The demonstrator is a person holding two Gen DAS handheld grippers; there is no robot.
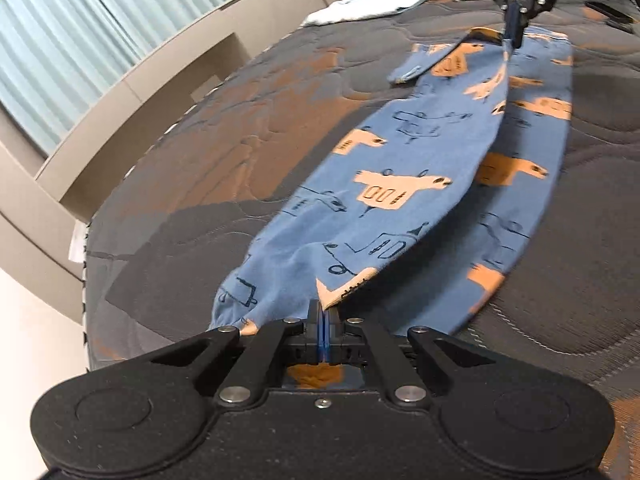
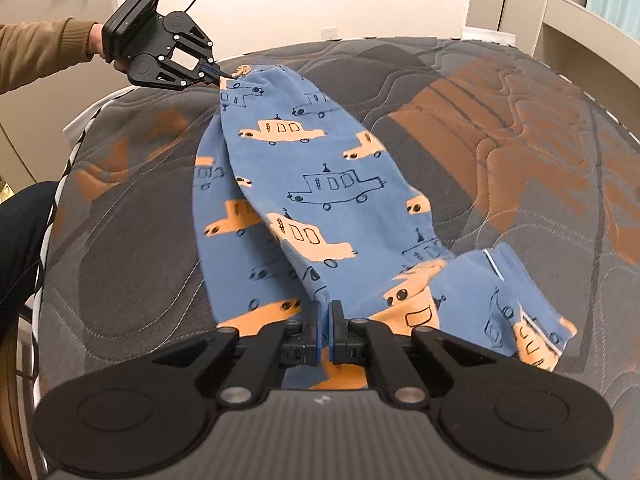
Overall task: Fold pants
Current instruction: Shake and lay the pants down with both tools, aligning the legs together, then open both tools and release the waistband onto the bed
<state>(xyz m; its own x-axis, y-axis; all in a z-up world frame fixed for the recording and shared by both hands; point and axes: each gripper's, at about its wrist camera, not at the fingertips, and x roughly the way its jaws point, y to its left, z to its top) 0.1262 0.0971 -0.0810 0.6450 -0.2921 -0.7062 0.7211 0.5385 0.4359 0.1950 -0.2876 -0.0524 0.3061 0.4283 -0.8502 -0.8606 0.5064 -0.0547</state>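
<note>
The pants (image 2: 304, 208) lie lengthwise along the middle of the mattress (image 2: 500, 128), one leg lifted over the other. At their cuff end, the left gripper (image 1: 323, 316) has its jaws pressed together on the raised leg's hem. At the waist end, the right gripper (image 2: 325, 320) likewise pinches cloth, with the waistband flopped over just right of it. Likely risks: the thin pinch could slip if the two hands pull the leg too taut, and the flopped waistband could crease into the fold. In each wrist view the cloth runs straight out from between the jaws.
</note>
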